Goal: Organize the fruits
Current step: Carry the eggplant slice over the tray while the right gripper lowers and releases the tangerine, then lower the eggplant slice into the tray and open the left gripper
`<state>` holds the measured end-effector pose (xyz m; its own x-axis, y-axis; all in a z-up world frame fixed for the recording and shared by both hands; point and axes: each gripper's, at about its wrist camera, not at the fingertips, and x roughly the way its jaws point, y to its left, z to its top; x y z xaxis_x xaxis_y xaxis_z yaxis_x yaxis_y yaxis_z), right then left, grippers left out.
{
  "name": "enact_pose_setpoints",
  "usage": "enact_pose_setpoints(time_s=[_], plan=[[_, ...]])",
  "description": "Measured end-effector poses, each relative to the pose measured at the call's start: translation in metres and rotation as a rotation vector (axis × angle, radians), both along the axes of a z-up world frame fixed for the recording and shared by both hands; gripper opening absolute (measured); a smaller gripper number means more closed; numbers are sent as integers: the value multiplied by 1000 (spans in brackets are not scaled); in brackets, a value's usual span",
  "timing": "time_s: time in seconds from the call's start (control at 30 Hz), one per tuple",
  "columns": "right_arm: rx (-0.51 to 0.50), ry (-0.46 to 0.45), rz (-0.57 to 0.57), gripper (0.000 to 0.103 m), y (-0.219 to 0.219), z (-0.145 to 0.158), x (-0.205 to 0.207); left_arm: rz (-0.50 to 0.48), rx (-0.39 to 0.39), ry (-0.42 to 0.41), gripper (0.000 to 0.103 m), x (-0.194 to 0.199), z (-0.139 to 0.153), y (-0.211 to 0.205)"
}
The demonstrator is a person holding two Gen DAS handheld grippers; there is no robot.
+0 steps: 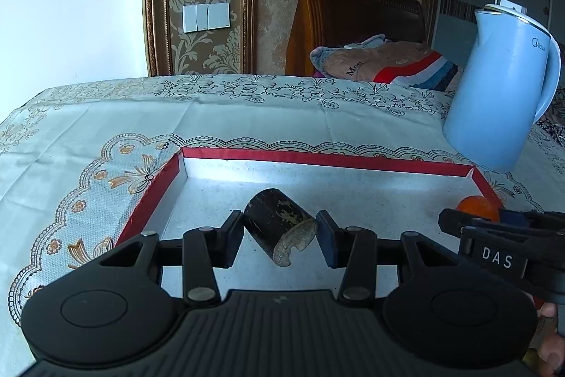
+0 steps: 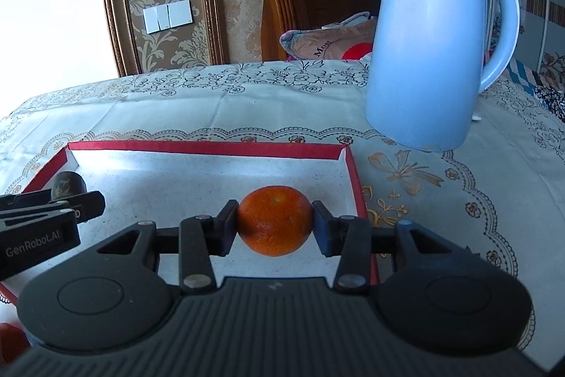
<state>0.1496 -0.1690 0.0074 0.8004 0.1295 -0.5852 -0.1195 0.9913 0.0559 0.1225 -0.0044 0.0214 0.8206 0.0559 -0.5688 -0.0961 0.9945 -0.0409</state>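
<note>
Centrally, a shallow red-rimmed cardboard tray with a white speckled floor (image 1: pixel 328 158) lies on a cream floral-printed tablecloth (image 1: pixel 106 115). A tall pale-blue electric kettle (image 2: pixel 427 41) stands on the cloth just beyond the tray's far right corner, apart from both grippers. Behind the table are a wooden headboard (image 1: pixel 353 6), folded striped bedding (image 1: pixel 388 62), a white wall switch plate (image 1: pixel 206 17) and patterned wallpaper.

Left gripper (image 1: pixel 280 234): jaws narrowly parted and pressed on a dark, short cylindrical piece of fruit (image 1: pixel 279 225). Its skin is near-black with pale scuffs; the cut end facing the camera is rough and greenish-brown. It is held tilted above the tray's left half.

Right gripper (image 2: pixel 275 225): jaws likewise narrowly parted, clamped on a round orange mandarin (image 2: pixel 275 219) with pitted, glossy skin, held above the tray's right half, near the right wall. In each wrist view the other gripper shows at the frame edge, alongside.
</note>
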Motion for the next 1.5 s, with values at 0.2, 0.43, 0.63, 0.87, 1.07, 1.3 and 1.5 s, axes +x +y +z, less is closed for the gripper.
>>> enact_pose_setpoints(time_s=[0.2,0.43,0.63,0.87,1.07,1.3,1.5], plan=[[-7,36,5,42,2,-6,8,13,6,91,44,13,-5,-1],[-13,47,7,42,3,-7,9,19,10,140,44,18,-9,-1],[-20,49,11,43,4,-7,9,20,8,164,44,21,-11,0],[-40,12,4,63,7,-4,5,22,-2,160,44,21,-11,0],[-29,-14,-11,72,4,-2,2,35,14,97,55,15,-6,-1],[-21,-46,-14,73,3,1,-3,26,9,56,55,9,-3,0],[-10,-69,-12,77,1,4,-10,19,-9,32,55,2,0,2]])
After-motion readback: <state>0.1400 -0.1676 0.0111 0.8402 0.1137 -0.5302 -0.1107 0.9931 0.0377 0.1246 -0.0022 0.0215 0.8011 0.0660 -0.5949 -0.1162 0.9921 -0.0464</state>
